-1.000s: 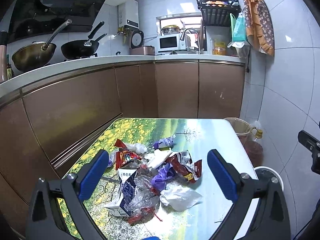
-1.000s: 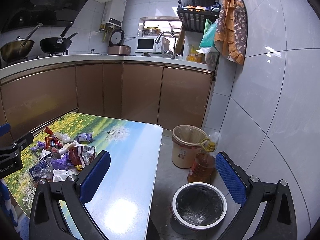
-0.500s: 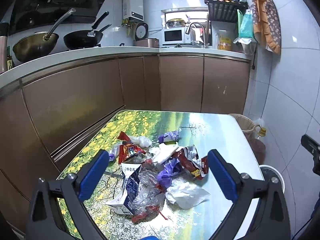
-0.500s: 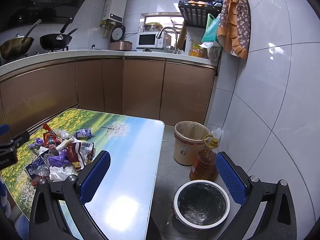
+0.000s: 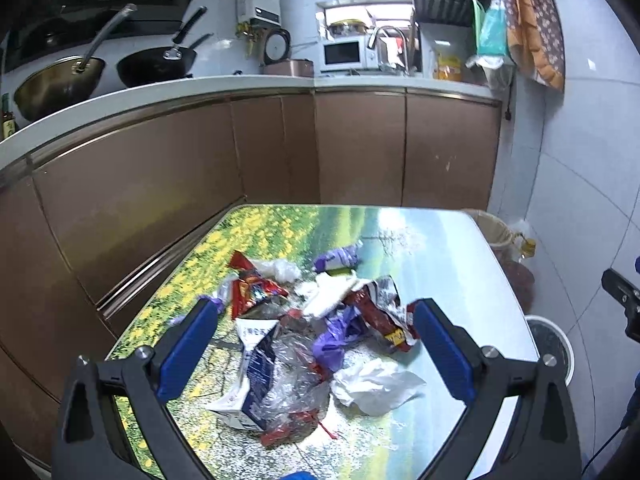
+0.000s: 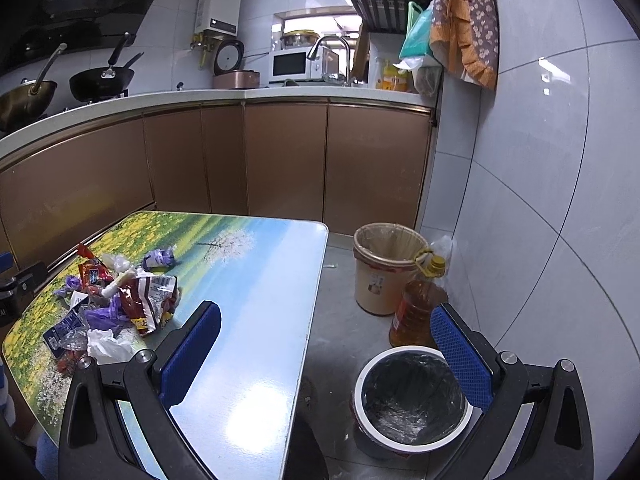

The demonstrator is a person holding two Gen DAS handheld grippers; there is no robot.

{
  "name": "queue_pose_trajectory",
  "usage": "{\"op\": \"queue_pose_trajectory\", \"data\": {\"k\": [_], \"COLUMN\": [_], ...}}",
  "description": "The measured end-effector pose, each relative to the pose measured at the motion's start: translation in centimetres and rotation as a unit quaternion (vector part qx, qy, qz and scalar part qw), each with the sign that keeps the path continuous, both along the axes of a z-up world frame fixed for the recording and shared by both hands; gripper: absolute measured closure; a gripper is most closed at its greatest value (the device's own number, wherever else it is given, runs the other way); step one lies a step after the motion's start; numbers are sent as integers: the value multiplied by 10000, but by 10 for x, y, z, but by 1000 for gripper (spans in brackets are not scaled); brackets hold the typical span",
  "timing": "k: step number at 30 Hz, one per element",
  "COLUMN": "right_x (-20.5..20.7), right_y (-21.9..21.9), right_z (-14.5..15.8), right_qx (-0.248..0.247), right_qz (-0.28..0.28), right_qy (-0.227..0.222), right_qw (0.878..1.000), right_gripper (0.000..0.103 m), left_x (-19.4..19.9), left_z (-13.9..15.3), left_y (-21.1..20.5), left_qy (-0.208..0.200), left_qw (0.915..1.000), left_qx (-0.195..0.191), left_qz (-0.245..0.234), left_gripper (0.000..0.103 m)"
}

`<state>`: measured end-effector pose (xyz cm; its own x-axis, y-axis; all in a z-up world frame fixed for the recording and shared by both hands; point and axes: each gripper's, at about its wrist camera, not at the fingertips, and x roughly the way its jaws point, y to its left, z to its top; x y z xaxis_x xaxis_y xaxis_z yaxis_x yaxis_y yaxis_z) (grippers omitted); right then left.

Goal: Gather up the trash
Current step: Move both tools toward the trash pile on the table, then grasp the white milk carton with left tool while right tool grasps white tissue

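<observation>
A pile of trash [image 5: 308, 332] lies on the landscape-print table [image 5: 400, 240]: red snack wrappers, purple plastic, a crumpled white tissue [image 5: 376, 386], a blue-white carton [image 5: 252, 380] and clear film. My left gripper [image 5: 314, 346] is open and empty, hovering above the pile with it between its fingers. My right gripper [image 6: 326, 346] is open and empty, over the table's right edge; the pile [image 6: 116, 300] lies to its left. A black-lined bin with a white rim [image 6: 414, 398] stands on the floor below it.
A beige bin [image 6: 384, 268] and an oil bottle [image 6: 416, 308] stand on the floor by the tiled wall. Brown cabinets and a counter with woks [image 5: 156, 64], microwave and sink run behind the table. The right gripper's body shows at the left view's right edge [image 5: 624, 300].
Both grippers have tilted slightly downward and drifted; the trash pile sits lower and nearer in the left view. Nothing was picked up; both stay open.
</observation>
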<state>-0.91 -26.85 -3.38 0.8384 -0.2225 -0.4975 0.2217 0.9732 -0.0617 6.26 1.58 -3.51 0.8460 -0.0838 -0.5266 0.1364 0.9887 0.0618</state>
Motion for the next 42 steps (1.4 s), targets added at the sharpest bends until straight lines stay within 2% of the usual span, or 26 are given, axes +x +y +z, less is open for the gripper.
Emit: {"op": "queue_pose_trajectory", "data": {"k": [12, 17, 22, 23, 29, 34, 39, 42], "right_x": [24, 37, 56, 59, 76, 87, 91, 96], "right_y": [11, 33, 59, 62, 100, 131, 167, 182], "right_z": [-15, -21, -31, -33, -55, -72, -87, -96], "right_qx": [68, 13, 191, 252, 605, 923, 674, 515], "right_qz": [251, 624, 1218, 1332, 2181, 2917, 3518, 3718], "right_qy": [344, 474, 736, 782, 1206, 1521, 1785, 1865], "right_qw": [9991, 9969, 9896, 9877, 9665, 9398, 9164, 9079], "right_gripper": [0, 0, 1, 4, 20, 28, 31, 31], "left_x": [21, 29, 37, 38, 28, 22, 24, 33], "left_z": [-19, -27, -35, -37, -70, -88, -87, -87], "left_y": [-2, 10, 47, 54, 103, 105, 88, 90], "left_qy": [278, 386, 514, 569, 1151, 1505, 1572, 1634], "left_qw": [9995, 9991, 9983, 9979, 9924, 9865, 9835, 9815], "left_qx": [-42, -138, -262, -289, -415, -617, -695, -817], "left_qz": [-143, -110, 126, 149, 149, -208, -567, -573], "left_gripper": [4, 4, 4, 4, 5, 7, 25, 27]}}
